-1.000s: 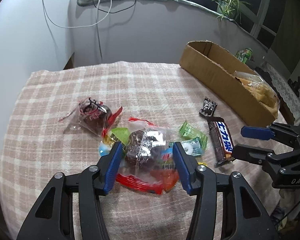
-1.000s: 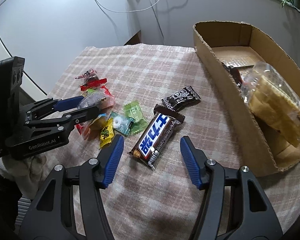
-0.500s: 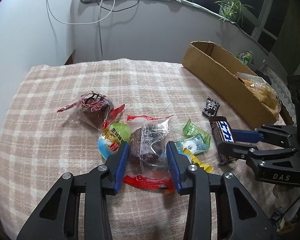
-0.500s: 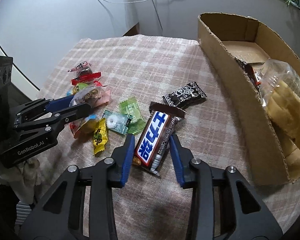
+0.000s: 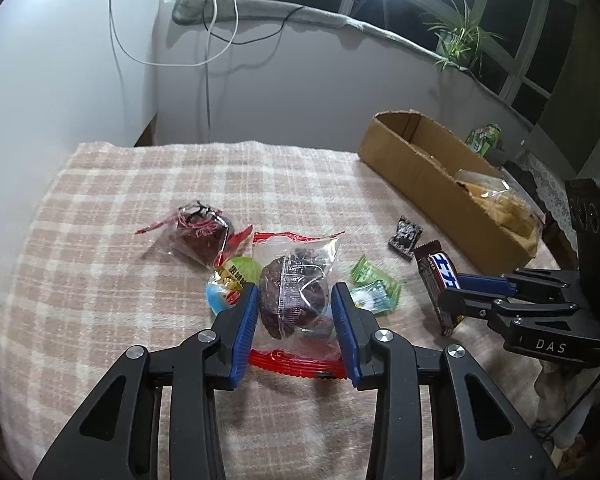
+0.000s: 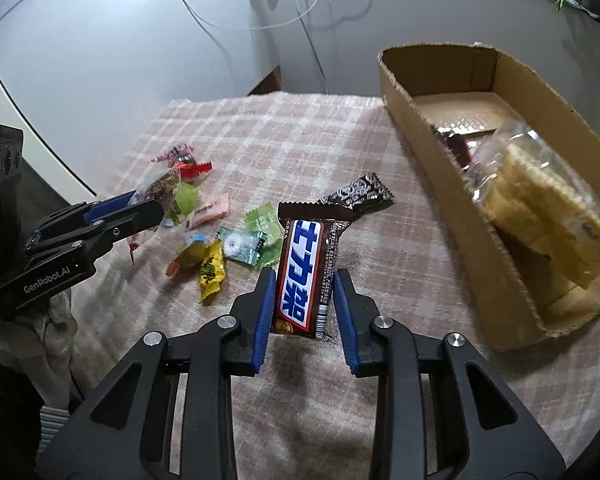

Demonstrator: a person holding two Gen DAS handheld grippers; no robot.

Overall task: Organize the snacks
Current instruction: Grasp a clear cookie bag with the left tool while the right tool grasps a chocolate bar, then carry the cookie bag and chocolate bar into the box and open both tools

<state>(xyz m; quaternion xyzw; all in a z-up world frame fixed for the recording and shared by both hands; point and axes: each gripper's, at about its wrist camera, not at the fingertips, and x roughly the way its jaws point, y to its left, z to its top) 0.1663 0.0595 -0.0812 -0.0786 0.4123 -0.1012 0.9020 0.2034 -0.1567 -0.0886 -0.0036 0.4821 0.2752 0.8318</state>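
My left gripper (image 5: 294, 304) is shut on a clear bag with a dark brown cake (image 5: 294, 288) and holds it just above the checked tablecloth (image 5: 140, 208). My right gripper (image 6: 302, 290) is shut on a brown chocolate bar with a blue-and-white label (image 6: 306, 276), lifted off the cloth; it also shows in the left wrist view (image 5: 438, 276). A cardboard box (image 6: 440, 152) stands to the right and holds a bag of yellow cakes (image 6: 548, 200). Loose sweets (image 6: 236, 240) lie between the grippers.
A second bagged brown cake (image 5: 198, 232) lies left of the pile. A small black-and-white wrapper (image 6: 358, 196) lies near the box. The wall, hanging cables (image 5: 208, 40) and a window ledge stand behind the table. The table's edge runs at left and front.
Both grippers closed from open: the left on the bagged cake, the right on the chocolate bar. Both snacks have been lifted off the cloth.
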